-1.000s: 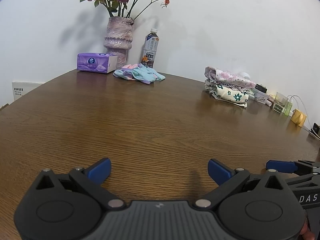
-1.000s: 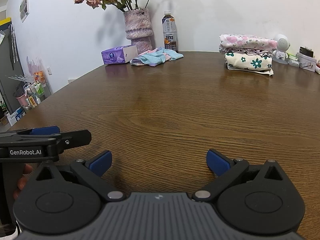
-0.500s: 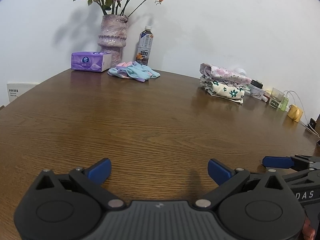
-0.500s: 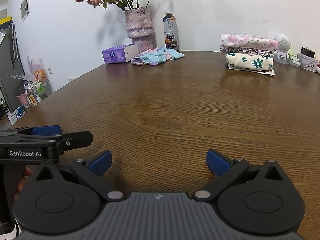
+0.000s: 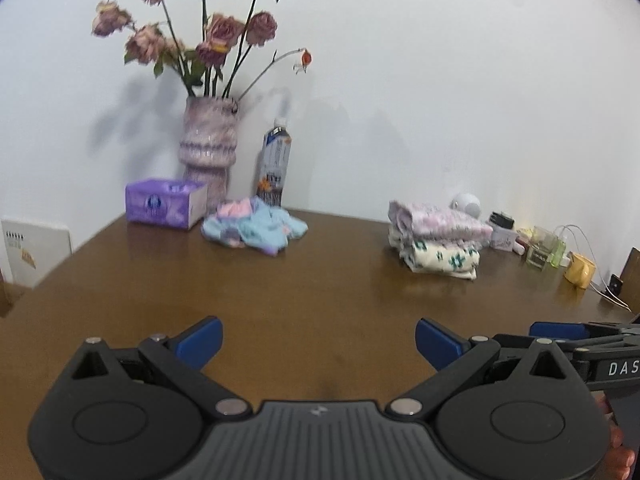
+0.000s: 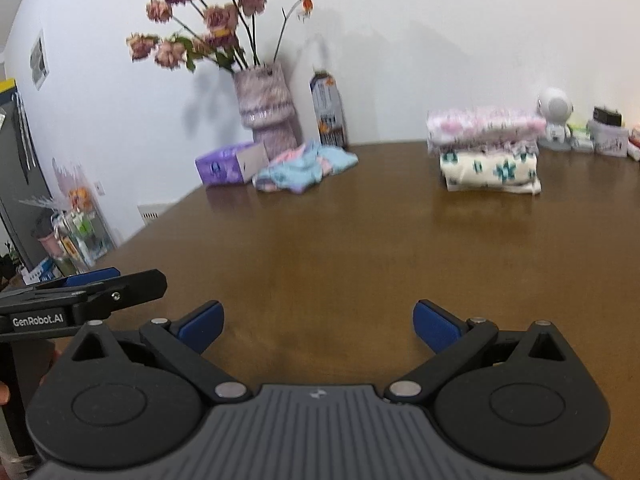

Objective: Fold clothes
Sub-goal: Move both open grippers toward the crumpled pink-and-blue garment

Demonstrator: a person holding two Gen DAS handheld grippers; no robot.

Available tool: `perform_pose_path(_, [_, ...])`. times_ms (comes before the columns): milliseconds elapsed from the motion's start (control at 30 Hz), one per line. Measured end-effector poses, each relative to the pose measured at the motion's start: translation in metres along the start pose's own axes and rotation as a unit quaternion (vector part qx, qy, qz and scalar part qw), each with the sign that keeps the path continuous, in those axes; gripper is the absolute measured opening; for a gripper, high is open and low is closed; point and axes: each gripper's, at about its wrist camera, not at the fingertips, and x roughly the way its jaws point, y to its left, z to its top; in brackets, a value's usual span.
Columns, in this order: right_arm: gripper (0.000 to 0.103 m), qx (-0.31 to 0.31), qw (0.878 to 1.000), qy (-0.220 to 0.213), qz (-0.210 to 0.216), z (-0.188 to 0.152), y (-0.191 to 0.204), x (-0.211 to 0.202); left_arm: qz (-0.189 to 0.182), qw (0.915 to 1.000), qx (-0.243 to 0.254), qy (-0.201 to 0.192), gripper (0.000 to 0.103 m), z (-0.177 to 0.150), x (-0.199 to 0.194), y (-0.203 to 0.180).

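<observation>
A crumpled light-blue and pink garment lies at the far side of the brown wooden table, in front of the vase. To its right sits a stack of folded clothes, pink floral on top of white with teal flowers. My left gripper is open above the near table, nothing between its blue pads. My right gripper is open too, also empty. Each gripper shows in the other's view, at the side edge.
A purple vase of dried roses, a drink bottle and a purple tissue box stand by the wall. Small items and cables and a white figurine line the right rear edge.
Both grippers have tilted up and moved forward, so the clothes and vase sit lower and larger in view. Both views are motion-blurred. The jaws stay open.
</observation>
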Motion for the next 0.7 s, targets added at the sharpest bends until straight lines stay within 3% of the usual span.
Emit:
perform_pose_path(400, [0.103,-0.022,0.998,-0.055,-0.007,0.057,-0.017,0.029,0.015,0.9995,0.027,-0.010,0.103,0.054,0.055,0.016])
perform_pose_path(700, [0.103,-0.085,0.996,-0.030,-0.011,0.091,-0.010,0.096,0.048,0.9976,0.050,-0.006,0.103,0.082,0.126,0.046])
